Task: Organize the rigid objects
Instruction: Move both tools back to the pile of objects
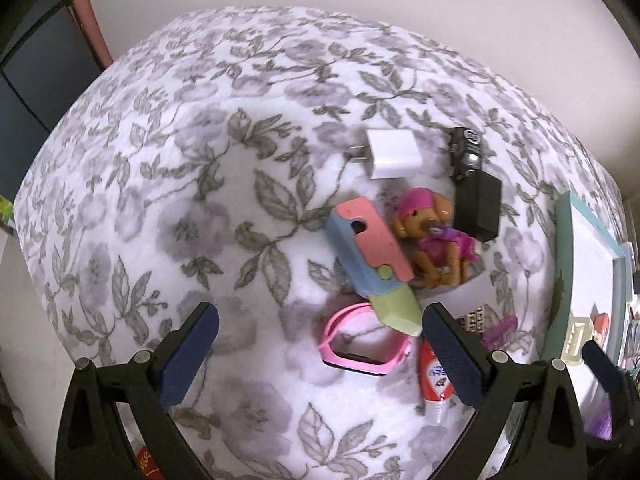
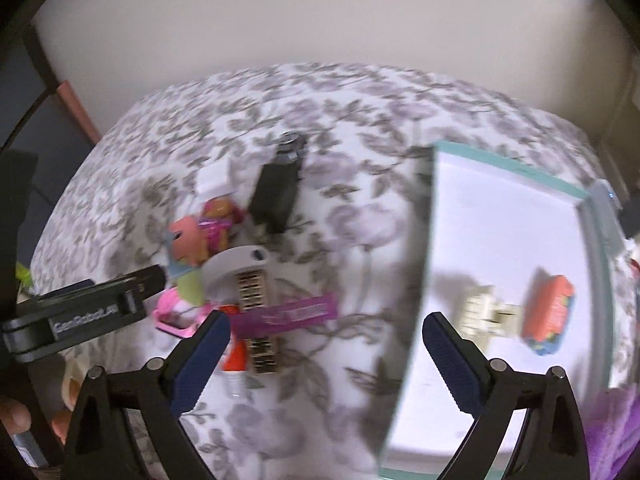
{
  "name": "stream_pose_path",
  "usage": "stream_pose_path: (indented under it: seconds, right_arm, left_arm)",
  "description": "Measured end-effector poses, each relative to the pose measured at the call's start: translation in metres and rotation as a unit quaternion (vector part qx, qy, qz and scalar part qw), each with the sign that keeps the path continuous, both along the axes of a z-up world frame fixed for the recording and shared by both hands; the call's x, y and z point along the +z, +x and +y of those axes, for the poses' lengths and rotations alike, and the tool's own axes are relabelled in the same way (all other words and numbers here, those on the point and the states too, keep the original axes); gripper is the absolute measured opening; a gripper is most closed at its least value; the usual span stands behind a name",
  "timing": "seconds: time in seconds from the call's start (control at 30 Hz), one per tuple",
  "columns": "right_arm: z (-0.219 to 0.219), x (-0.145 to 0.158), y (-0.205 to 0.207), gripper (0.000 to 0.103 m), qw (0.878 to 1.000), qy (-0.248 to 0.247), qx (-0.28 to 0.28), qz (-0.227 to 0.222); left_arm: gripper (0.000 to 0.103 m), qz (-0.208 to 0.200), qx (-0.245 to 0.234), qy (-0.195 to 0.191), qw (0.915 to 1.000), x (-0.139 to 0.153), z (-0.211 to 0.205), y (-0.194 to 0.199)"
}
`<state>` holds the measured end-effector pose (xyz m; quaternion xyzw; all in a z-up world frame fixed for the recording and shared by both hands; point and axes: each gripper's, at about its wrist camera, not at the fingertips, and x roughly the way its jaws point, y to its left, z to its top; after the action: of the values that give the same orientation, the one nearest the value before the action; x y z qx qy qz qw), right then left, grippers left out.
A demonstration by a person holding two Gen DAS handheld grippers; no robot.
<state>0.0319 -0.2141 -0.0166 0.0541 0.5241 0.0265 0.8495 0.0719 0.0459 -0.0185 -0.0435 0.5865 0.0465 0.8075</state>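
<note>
Both grippers are hanging over a tabletop (image 1: 168, 184) covered in a flowered cloth, and nothing is being carried at the moment. The left gripper (image 1: 320, 346) is holding its jaws wide apart, empty, pointed at the heap of small things; the right gripper (image 2: 326, 350) is likewise gaping and empty, straddling the near-left edge of the tray (image 2: 508, 168).

That tray, white with a teal rim, seems to be the collecting place: a cream plug (image 2: 486, 314) and a coral packet (image 2: 550, 314) are already lying inside it, side by side and just touching or nearly so. Everything else is still waiting in a cluster to the left of the tray. Closest to the tray are a black block (image 1: 479, 206) with a little black car (image 1: 465, 152) just behind it, and a white charger (image 1: 394, 154) further left of those. The toy dog (image 1: 434, 236) is lying against a pastel case (image 1: 370, 256), whose green tip is overlapping a pink watch (image 1: 356, 342). A red tube (image 1: 434, 378) is lying beside the watch, on the side nearer the tray.

In the blurred right view a power strip (image 2: 250, 294) with a purple strip (image 2: 286, 312) across it is lying between the heap and the tray.

I judge the sorting barely begun, with the left jaws lined up for the watch or case.
</note>
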Motion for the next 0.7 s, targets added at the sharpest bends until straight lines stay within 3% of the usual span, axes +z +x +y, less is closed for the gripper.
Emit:
stream_pose_path:
  seconds: [0.2,0.5,0.7]
  right_arm:
    - [0.012,-0.021,0.011,0.093,0.999,0.01,0.018,0.027]
    - [0.009,-0.045,0.024,0.093,0.997,0.042,0.013,0.057]
    - [0.01,-0.056,0.029,0.088,0.996,0.058,0.014,0.073]
  left_arm:
    - [0.102,0.023,0.02,-0.029,0.9991,-0.013,0.015,0.007]
    - [0.102,0.033,0.043,-0.04,0.9978,-0.021,0.029,0.016]
    - [0.101,0.036,0.06,-0.044,0.9966,-0.025,0.04,0.021]
